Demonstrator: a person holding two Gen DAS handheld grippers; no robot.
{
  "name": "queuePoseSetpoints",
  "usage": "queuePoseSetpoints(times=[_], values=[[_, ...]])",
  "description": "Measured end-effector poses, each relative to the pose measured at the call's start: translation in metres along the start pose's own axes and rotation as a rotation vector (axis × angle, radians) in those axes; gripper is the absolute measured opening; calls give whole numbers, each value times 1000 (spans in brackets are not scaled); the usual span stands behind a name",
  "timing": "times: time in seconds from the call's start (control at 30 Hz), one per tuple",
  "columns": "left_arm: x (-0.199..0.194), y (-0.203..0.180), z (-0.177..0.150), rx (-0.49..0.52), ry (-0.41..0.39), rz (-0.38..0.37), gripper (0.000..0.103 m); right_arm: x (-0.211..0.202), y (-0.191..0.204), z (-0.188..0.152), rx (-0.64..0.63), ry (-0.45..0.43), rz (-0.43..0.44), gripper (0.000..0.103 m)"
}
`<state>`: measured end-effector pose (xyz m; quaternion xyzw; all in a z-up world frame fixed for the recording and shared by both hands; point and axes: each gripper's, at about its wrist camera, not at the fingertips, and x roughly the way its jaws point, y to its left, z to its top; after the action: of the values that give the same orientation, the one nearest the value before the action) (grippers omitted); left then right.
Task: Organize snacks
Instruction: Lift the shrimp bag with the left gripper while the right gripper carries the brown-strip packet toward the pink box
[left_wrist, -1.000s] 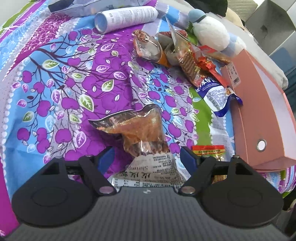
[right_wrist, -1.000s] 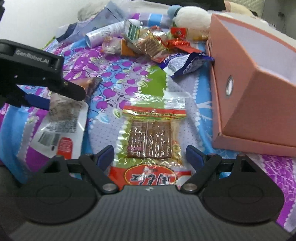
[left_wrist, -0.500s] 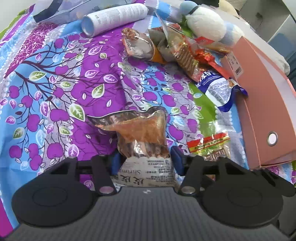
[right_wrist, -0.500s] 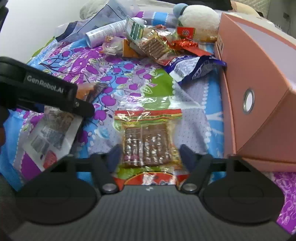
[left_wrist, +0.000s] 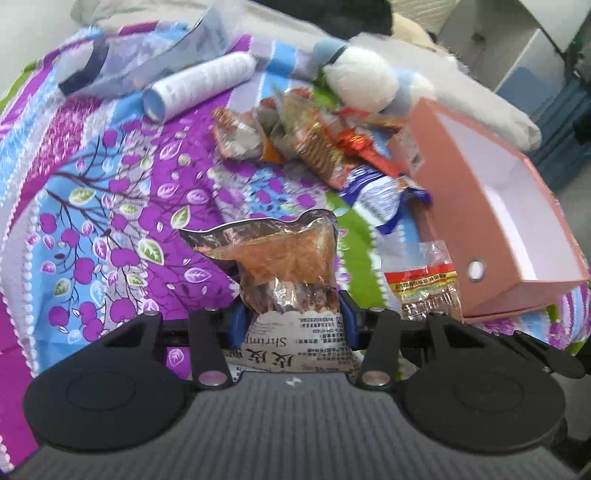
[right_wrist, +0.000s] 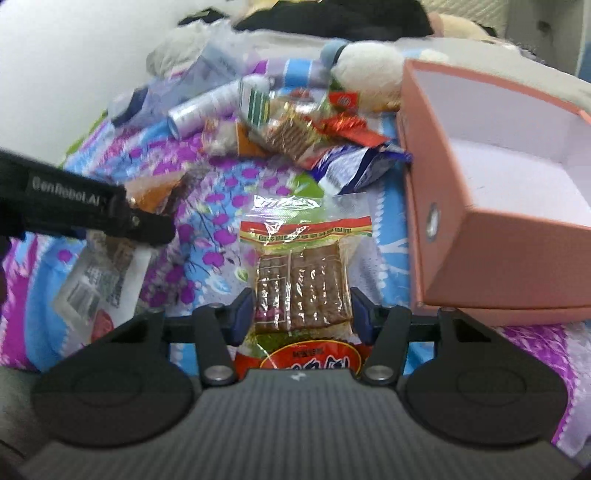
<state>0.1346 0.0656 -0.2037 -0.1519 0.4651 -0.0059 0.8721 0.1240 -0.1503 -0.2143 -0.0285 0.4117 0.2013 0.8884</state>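
Note:
My left gripper (left_wrist: 291, 321) is shut on a clear shrimp snack bag (left_wrist: 280, 262) with orange-brown contents and holds it lifted above the bedspread. My right gripper (right_wrist: 302, 314) is shut on a flat packet of brown bars (right_wrist: 301, 284) with a red and yellow band, also lifted. That packet shows at the right in the left wrist view (left_wrist: 428, 288). The left gripper and its bag show at the left in the right wrist view (right_wrist: 110, 221). An open pink box (right_wrist: 491, 236) stands to the right, its white inside bare; it also shows in the left wrist view (left_wrist: 491, 229).
A pile of snack packets (left_wrist: 314, 147) lies at the far middle, with a blue-white bag (right_wrist: 351, 170) beside the box. A white tube (left_wrist: 199, 88), a plastic bag (left_wrist: 140, 62) and a plush toy (left_wrist: 365, 85) lie at the back on the purple floral bedspread (left_wrist: 110, 192).
Both grippers have closed on their packets and lifted them off the bedspread. Both views have risen and tilted, so more of the box's inside shows.

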Motion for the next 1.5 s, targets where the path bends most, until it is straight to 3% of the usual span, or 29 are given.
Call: queuePoseSetpoints(times=[0.4,0.87,1.17,1.5], values=[[-72,-42,-1,84,-97,-71,54,-94,-5,9,72,-180,-22,57],[-115,-94,-5,179,-151,-170,54,-155,-18,2,141,-298,-91,57],[-107,-129,4,234,-138,-223,54,-171,-39,-2,188,-323,-145,57],[-64,-181,46,295,-105,-265,54,-155,-85,17,233,-306,-186,57]])
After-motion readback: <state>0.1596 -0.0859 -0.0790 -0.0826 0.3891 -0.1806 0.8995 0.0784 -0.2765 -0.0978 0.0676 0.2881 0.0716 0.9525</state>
